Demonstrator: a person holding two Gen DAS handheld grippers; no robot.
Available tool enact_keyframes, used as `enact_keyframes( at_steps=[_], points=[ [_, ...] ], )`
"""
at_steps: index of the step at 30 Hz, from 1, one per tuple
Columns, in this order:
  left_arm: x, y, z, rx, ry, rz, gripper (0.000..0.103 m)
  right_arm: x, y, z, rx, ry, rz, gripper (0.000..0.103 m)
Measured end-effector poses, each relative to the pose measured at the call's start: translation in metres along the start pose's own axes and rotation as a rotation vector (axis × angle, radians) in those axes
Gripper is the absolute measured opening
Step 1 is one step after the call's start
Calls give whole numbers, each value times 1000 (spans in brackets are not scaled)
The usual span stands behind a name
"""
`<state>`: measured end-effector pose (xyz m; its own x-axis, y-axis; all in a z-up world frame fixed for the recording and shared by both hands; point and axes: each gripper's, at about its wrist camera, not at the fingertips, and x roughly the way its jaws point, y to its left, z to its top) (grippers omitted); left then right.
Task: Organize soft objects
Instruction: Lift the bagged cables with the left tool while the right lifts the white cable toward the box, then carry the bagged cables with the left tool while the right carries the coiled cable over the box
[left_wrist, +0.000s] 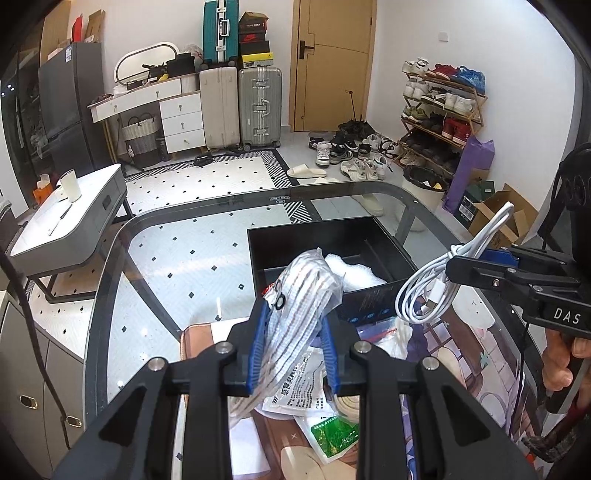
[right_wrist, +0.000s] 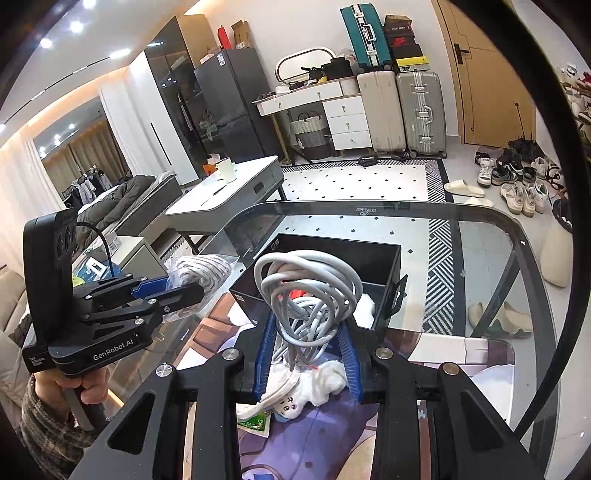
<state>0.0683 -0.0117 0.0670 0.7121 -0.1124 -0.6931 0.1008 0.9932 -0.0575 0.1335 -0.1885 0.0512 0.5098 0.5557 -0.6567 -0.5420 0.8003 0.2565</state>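
My left gripper (left_wrist: 293, 317) is shut on a clear plastic bag of white striped cord (left_wrist: 308, 284), held above the near edge of an open black box (left_wrist: 332, 236). White padding (left_wrist: 356, 273) lies inside the box. My right gripper (right_wrist: 308, 321) is shut on a coil of white charging cable (right_wrist: 310, 291), raised over the box's near right corner. The cable (left_wrist: 424, 295) hangs from the right gripper (left_wrist: 452, 264) at the right of the left wrist view. The left gripper (right_wrist: 184, 288) and its cord bag (right_wrist: 203, 271) show at the left of the right wrist view.
The box stands on a glass table (left_wrist: 177, 266) partly covered by a printed mat (left_wrist: 461, 339). Medicine sachets (left_wrist: 295, 395), a green packet (left_wrist: 334, 434) and a white cloth toy (right_wrist: 321, 384) lie on the mat below the grippers. A person's hand (right_wrist: 92, 391) holds each handle.
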Motion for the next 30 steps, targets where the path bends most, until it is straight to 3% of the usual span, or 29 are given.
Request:
enact_keyframes(
  at_steps=[30],
  points=[
    [24, 1, 33, -15, -21, -9, 25, 12, -1, 22, -3, 1, -11, 33]
  ],
)
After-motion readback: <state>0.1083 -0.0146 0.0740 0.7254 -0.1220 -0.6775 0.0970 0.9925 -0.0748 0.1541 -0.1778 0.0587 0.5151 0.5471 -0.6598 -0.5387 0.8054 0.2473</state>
